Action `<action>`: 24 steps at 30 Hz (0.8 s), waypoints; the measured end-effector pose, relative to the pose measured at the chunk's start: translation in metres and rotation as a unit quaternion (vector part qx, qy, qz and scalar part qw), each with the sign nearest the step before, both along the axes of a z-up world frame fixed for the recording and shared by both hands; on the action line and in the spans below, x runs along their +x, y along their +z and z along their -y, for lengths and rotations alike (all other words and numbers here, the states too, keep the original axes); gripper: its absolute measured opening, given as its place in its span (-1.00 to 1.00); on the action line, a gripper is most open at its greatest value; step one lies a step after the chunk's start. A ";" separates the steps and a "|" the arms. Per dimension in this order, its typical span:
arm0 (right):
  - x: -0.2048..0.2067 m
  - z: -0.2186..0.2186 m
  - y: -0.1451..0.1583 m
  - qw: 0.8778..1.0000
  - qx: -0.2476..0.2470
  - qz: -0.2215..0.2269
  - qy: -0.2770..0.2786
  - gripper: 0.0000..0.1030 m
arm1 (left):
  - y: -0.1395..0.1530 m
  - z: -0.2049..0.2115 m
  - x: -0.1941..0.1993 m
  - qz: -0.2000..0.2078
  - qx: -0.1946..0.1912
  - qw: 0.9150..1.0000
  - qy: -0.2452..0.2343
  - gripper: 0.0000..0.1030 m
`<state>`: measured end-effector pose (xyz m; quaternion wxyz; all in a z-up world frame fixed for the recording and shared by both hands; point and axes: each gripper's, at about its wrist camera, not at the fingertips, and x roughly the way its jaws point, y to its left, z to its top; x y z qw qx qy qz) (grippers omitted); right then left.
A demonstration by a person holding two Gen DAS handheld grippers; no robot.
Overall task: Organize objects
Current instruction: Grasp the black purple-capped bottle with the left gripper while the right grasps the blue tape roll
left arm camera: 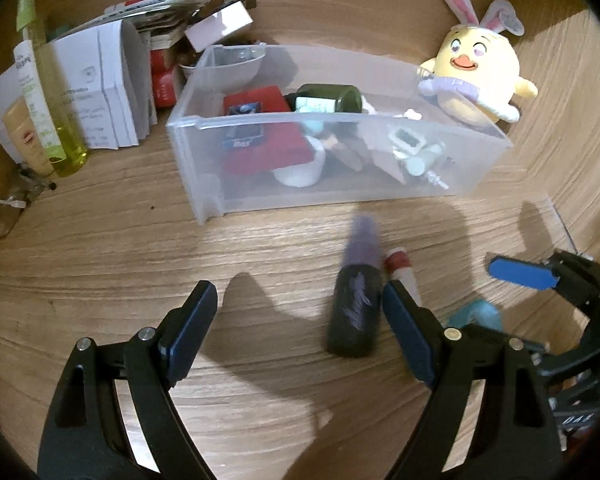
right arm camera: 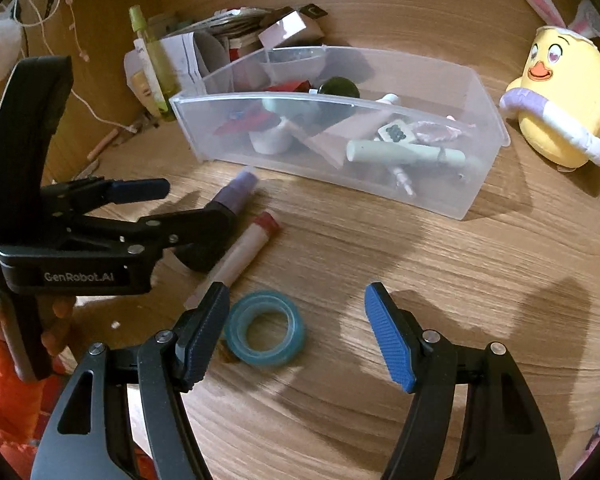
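A dark bottle with a purple cap (left arm camera: 355, 308) (right arm camera: 239, 191) lies on the wooden table between the fingers of my open left gripper (left arm camera: 300, 320) (right arm camera: 196, 202), close to its right finger. Beside the bottle lies a white tube with a red cap (left arm camera: 400, 276) (right arm camera: 248, 248). A teal tape roll (right arm camera: 264, 328) (left arm camera: 476, 314) lies flat between the fingers of my open right gripper (right arm camera: 300, 332), near its left finger, with no pad pressing on it. Behind them stands a clear plastic bin (left arm camera: 204, 168) (right arm camera: 484, 152) holding several small items.
A yellow chick plush with bunny ears (left arm camera: 480, 76) (right arm camera: 560, 104) sits right of the bin. Papers, small boxes (left arm camera: 100, 88) and a yellow-green bottle (left arm camera: 56, 112) (right arm camera: 158, 68) crowd the back left corner. Wooden walls close the back and right. A hand (right arm camera: 56, 320) holds the left gripper.
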<state>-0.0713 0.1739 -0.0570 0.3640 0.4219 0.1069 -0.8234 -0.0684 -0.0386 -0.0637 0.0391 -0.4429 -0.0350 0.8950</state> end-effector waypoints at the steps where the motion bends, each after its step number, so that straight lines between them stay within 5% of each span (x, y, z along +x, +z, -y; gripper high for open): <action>1: -0.001 -0.001 0.000 1.000 0.000 0.000 -0.002 0.29 | -0.001 0.002 0.000 0.001 0.000 1.000 0.003 0.64; 12: 0.002 -0.007 0.004 1.000 0.004 -0.006 0.007 0.12 | 0.002 -0.004 -0.018 -0.003 -0.008 1.000 -0.021 0.61; 24: 0.011 -0.011 0.002 1.000 -0.002 0.010 0.018 0.06 | -0.003 -0.014 -0.019 0.007 -0.003 0.999 -0.046 -0.09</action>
